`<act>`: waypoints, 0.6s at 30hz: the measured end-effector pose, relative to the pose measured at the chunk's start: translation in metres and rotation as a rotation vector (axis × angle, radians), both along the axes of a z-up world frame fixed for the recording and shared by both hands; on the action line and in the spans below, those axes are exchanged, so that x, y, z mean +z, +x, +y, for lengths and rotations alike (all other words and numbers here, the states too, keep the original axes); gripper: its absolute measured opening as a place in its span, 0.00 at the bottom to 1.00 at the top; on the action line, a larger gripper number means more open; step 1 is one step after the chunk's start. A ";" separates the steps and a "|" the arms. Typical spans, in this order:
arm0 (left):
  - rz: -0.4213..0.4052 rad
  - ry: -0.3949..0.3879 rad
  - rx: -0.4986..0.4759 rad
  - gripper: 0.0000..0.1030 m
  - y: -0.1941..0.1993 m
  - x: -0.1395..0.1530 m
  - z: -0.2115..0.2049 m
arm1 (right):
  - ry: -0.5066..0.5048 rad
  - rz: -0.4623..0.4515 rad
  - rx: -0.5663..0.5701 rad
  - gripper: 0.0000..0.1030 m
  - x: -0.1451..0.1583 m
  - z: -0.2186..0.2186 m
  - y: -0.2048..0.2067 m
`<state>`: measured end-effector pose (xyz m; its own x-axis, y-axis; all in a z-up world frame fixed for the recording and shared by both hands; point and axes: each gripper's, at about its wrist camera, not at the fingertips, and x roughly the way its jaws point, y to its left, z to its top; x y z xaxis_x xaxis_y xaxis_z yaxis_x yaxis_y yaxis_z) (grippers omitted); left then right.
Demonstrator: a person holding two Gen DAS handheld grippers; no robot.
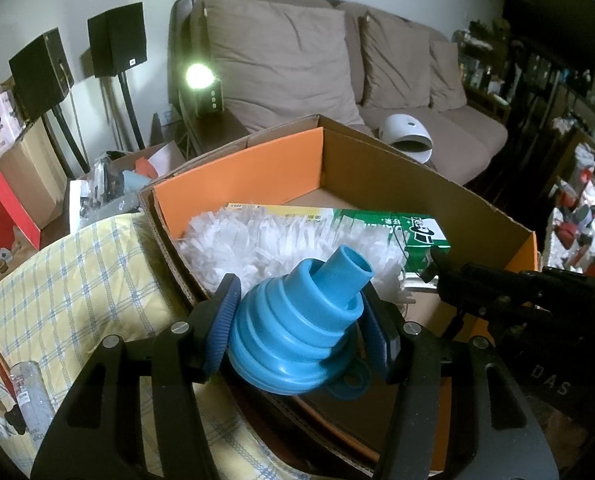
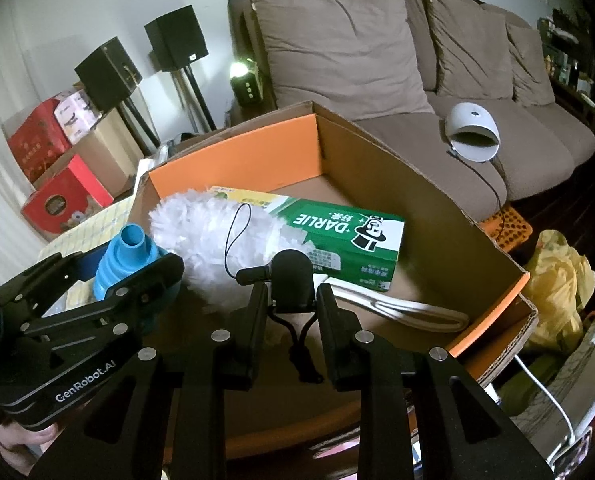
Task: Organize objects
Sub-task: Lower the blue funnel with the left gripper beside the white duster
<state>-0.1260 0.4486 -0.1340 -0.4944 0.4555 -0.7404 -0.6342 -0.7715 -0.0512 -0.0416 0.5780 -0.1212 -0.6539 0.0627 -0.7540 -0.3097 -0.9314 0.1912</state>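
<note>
My left gripper (image 1: 297, 304) is shut on a blue collapsible funnel (image 1: 297, 332), spout pointing up and away, held over the near left corner of an open cardboard box (image 1: 257, 160) with orange inner walls. The right wrist view shows the same funnel (image 2: 127, 252) in the left gripper (image 2: 117, 266). My right gripper (image 2: 291, 292) is shut on a small black gadget (image 2: 291, 276) with a thin cord loop, held over the box's near side (image 2: 437, 208). Inside lie a white fluffy duster (image 2: 193, 224) with a white handle (image 2: 409, 308) and a green Darlie carton (image 2: 337, 232).
A brown sofa (image 2: 377, 60) stands behind the box, with a white domed device (image 2: 473, 132) on its seat. Two black speakers (image 2: 177, 38) on stands and red boxes (image 2: 65, 200) are at the left. A yellow checked cloth (image 1: 57, 280) lies left of the box, and a yellow bag (image 2: 557, 280) right.
</note>
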 end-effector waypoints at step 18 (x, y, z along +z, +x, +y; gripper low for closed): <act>-0.016 0.015 -0.002 0.55 -0.001 0.000 0.000 | -0.001 0.004 -0.003 0.24 0.001 0.003 0.001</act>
